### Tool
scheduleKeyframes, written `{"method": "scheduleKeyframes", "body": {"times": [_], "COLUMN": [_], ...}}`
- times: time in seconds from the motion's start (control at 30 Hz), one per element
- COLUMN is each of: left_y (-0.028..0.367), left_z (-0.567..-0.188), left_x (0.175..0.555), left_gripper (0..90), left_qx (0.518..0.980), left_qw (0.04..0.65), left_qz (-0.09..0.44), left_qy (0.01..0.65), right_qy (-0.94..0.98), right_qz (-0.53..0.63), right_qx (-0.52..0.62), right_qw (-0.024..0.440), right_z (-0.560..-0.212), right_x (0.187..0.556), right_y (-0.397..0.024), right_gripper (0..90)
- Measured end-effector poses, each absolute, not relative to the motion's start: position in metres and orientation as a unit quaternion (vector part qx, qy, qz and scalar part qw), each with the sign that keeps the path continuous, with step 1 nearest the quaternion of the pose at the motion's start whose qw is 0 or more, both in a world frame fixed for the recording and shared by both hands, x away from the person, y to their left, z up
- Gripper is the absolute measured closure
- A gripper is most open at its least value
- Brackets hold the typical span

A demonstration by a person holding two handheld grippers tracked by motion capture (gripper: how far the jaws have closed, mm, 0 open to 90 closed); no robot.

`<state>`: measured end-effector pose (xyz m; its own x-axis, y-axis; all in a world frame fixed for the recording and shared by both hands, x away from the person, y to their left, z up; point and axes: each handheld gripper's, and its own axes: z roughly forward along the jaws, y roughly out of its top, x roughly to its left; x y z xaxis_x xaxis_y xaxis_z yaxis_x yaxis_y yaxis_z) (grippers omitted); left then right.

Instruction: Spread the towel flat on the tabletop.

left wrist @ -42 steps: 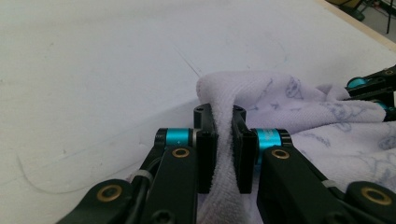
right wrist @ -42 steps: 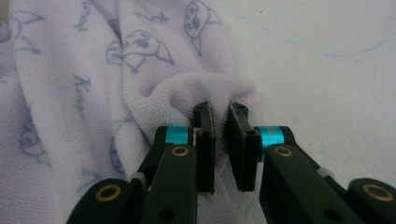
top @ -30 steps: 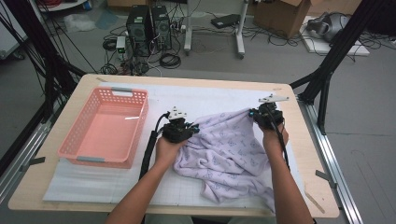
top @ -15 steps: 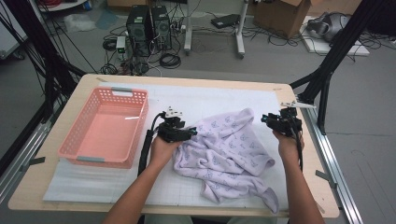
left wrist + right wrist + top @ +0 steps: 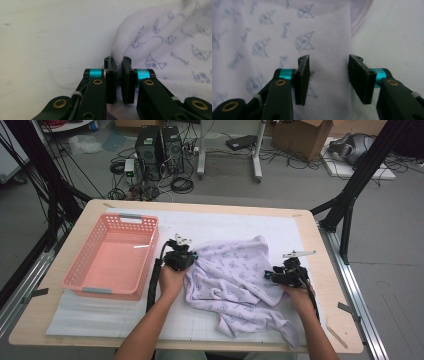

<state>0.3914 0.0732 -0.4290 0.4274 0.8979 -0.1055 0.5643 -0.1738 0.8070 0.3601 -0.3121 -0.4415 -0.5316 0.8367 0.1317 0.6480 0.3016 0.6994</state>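
One cloth (image 5: pixel 235 282) lies rumpled on the white mat (image 5: pixel 100 312) of the table (image 5: pixel 55 330) — pale lilac, printed with small grey figures — and two grippers work on it.

The left gripper (image 5: pixel 181 258) sits at the cloth's left edge, just beside the one pink basket (image 5: pixel 112 260). In the left gripper view its jaws have just been closing and now stand almost pressed together, pinching a fold of the cloth's edge (image 5: pixel 117 56) that rises between the two pads; the rest of the cloth spreads off to the right of the jaws, bare mat to their left.

The right gripper (image 5: pixel 280 276) rests over the cloth's right side. In the right gripper view its jaws have just been opening and stand spread, with a flat strip of cloth (image 5: pixel 329 62) beneath and between them, neither pad pressing on it — the pink-stitched hem (image 5: pixel 359 18) runs just beyond the right jaw.
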Motion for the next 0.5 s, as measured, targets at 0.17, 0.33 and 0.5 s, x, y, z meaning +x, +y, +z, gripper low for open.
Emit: {"method": "scheduleKeyframes", "body": {"times": [0.17,0.33,0.5], "left_y": [0.076,0.071,0.069], "left_z": [-0.428,-0.438,-0.442], "left_x": [0.388,0.381,0.378], "left_gripper": [83.8,83.1,76.4], "left_qx": [0.739,0.748,0.753], "left_qw": [0.418,0.427,0.432], "left_qz": [0.206,0.185,0.166], "left_qy": [0.488,0.473,0.467], "right_qy": [0.811,0.772,0.764], "right_qz": [0.342,0.358,0.390], "right_qx": [0.445,0.447,0.433], "right_qw": [0.166,0.274,0.278], "right_z": [-0.430,-0.396,-0.386], "right_x": [0.381,0.408,0.411], "right_y": [-0.310,-0.309,-0.301], "right_gripper": [84.4,84.6,74.5]}}
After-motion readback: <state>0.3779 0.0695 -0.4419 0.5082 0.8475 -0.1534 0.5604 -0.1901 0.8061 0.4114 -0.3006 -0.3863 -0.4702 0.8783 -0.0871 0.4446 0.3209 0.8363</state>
